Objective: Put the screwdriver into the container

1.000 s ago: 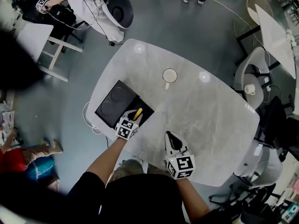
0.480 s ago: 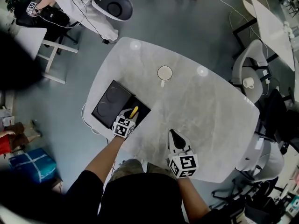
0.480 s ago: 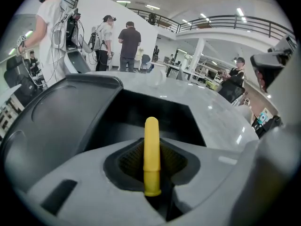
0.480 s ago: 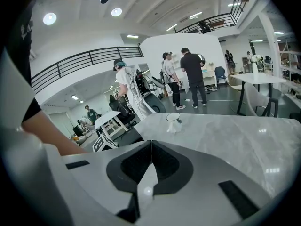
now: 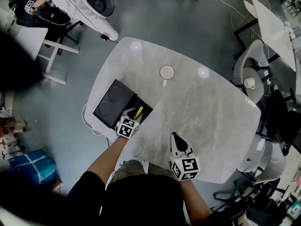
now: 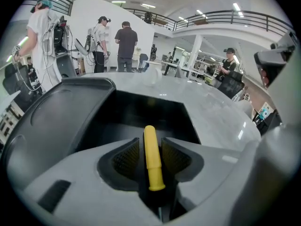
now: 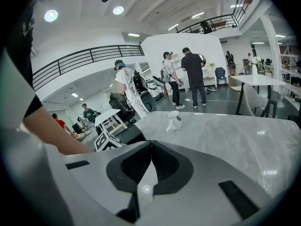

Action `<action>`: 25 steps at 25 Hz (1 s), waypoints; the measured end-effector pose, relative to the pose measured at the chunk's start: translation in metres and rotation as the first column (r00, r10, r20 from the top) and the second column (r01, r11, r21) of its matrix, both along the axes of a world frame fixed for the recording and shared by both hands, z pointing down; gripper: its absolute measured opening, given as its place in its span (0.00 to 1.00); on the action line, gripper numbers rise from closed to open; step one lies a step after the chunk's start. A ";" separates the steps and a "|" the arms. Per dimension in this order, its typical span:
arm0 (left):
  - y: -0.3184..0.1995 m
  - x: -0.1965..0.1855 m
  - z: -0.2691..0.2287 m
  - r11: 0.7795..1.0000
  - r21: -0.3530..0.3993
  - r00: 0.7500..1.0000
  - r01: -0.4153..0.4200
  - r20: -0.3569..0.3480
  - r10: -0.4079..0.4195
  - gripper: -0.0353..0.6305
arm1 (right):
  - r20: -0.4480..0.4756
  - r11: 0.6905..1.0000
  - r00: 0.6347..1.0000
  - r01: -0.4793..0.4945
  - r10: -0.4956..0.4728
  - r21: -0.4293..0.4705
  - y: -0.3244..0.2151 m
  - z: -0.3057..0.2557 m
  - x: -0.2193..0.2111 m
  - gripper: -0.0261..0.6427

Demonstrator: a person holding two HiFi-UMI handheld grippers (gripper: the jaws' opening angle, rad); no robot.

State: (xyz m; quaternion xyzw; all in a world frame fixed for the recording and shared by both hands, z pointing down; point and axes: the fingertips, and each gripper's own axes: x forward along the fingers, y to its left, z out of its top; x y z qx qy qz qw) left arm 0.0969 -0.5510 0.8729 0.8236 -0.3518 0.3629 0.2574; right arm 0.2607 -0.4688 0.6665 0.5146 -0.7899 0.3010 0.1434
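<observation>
The screwdriver (image 6: 151, 159) has a yellow handle and lies between the pads of my left gripper (image 6: 151, 147). The jaws are opening and narrow gaps show on both sides of the handle. It points over the open compartment of the black container (image 6: 155, 112). In the head view the left gripper (image 5: 133, 118) hangs at the near corner of the container (image 5: 107, 108), with the screwdriver (image 5: 138, 112) over the dark opening. My right gripper (image 5: 175, 138) rests shut and empty above the table's near side, and in its own view the right gripper (image 7: 151, 147) shows its pads meeting.
A white mug (image 5: 166, 73) stands on the grey marble table (image 5: 202, 112) beyond the container; the mug (image 7: 173, 119) also shows in the right gripper view. Chairs and another table stand at the right. People stand farther back in the room.
The left gripper stays at the container's near corner with the yellow handle over the opening. The head view has shifted slightly. The right gripper has hardly moved.
</observation>
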 end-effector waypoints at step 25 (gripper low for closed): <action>0.166 -0.068 -0.255 0.938 0.273 0.914 0.214 -0.395 -0.094 0.36 | -0.013 0.966 1.000 -0.024 0.028 0.259 0.127 -0.126 -0.071 0.06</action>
